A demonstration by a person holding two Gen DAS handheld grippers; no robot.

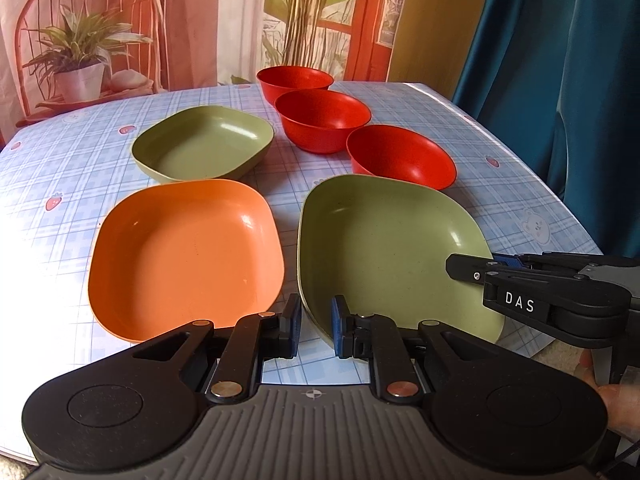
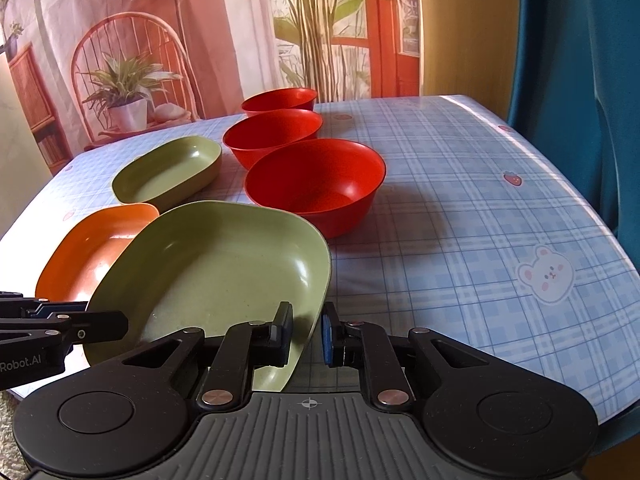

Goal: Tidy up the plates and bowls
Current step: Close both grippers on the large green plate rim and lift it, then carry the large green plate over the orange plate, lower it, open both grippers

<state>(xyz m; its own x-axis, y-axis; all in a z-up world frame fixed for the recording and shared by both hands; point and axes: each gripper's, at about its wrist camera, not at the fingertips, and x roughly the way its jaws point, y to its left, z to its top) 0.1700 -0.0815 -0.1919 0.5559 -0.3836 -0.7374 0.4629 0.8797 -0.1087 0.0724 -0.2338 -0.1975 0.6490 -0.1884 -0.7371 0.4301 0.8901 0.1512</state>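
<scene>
Both grippers sit at the near edge of the table [image 2: 460,184], each on the same green plate [image 1: 384,240].

Left gripper [image 1: 316,326]: jaws drawn close, clamped on the plate's near-left rim; one pad outside the wall, the other inside the dish. In the right wrist view it enters from the left edge [image 2: 120,326] with its tip at that rim.

Right gripper [image 2: 306,334]: jaws narrow, near-right rim of the plate between the pads and gripped. In the left wrist view it comes in from the right [image 1: 468,268], its tip over the plate's right rim. Part of a hand [image 1: 612,396] shows behind it.

The plate is tilted, its near-left side raised; whether the far edge touches the table cannot be told.

Other items, all on the checked tablecloth:
- orange plate [image 1: 188,256], just left of the held plate, flat
- second green plate [image 1: 202,142], behind the orange one, flat
- near bowl [image 1: 400,156], red, just beyond the held plate
- middle bowl [image 1: 322,120], red, behind it
- far bowl [image 1: 294,82], red, at the back edge; the three form a diagonal row, upright and unstacked

Blue curtain [image 1: 560,80] on the right; printed backdrop [image 1: 120,20] behind the table
</scene>
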